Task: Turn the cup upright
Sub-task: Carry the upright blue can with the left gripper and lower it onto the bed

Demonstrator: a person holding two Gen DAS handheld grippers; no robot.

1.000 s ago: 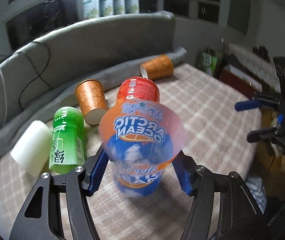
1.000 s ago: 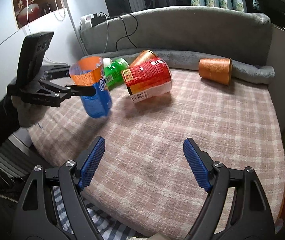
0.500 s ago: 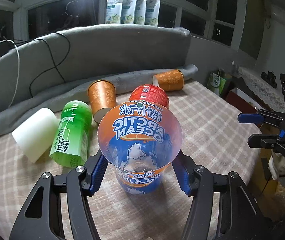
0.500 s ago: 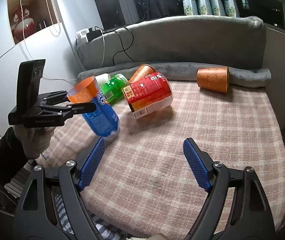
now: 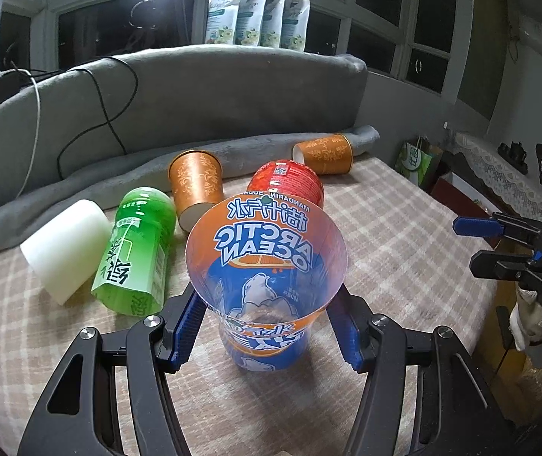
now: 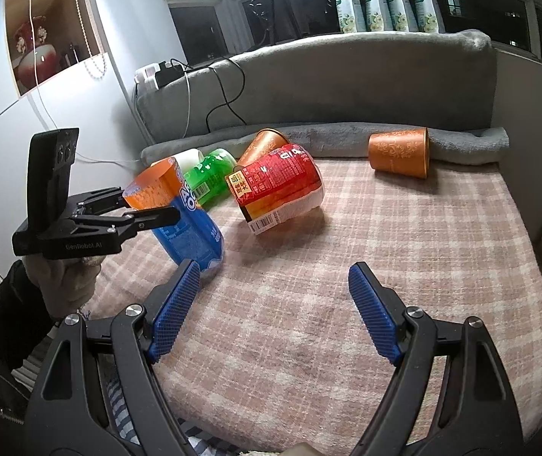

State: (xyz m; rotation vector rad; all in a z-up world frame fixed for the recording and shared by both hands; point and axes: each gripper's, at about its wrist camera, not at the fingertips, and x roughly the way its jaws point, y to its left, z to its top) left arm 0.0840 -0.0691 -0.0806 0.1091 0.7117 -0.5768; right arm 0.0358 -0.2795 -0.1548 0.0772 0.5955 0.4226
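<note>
My left gripper (image 5: pixel 267 326) is shut on the orange-and-blue Arctic Ocean cup (image 5: pixel 265 285). The cup stands mouth up with its base on the plaid blanket (image 5: pixel 384 250) and leans a little. In the right wrist view the same cup (image 6: pixel 183 224) sits at the left, clamped by the left gripper (image 6: pixel 145 212). My right gripper (image 6: pixel 276 311) is open and empty above the blanket's near edge; it also shows in the left wrist view (image 5: pixel 476 243) at the far right.
A white cup (image 5: pixel 65 247), a green cup (image 5: pixel 136 250), two orange paper cups (image 5: pixel 195 186) (image 5: pixel 324 154) and a red noodle cup (image 5: pixel 289 186) lie on their sides behind. A grey padded back (image 5: pixel 195 106) and rolled bolster (image 5: pixel 362 140) bound the far side.
The left gripper has turned the Arctic Ocean cup from tilted in the air to mouth up and lowered it onto the blanket. The right gripper has stayed open and nearly still.
</note>
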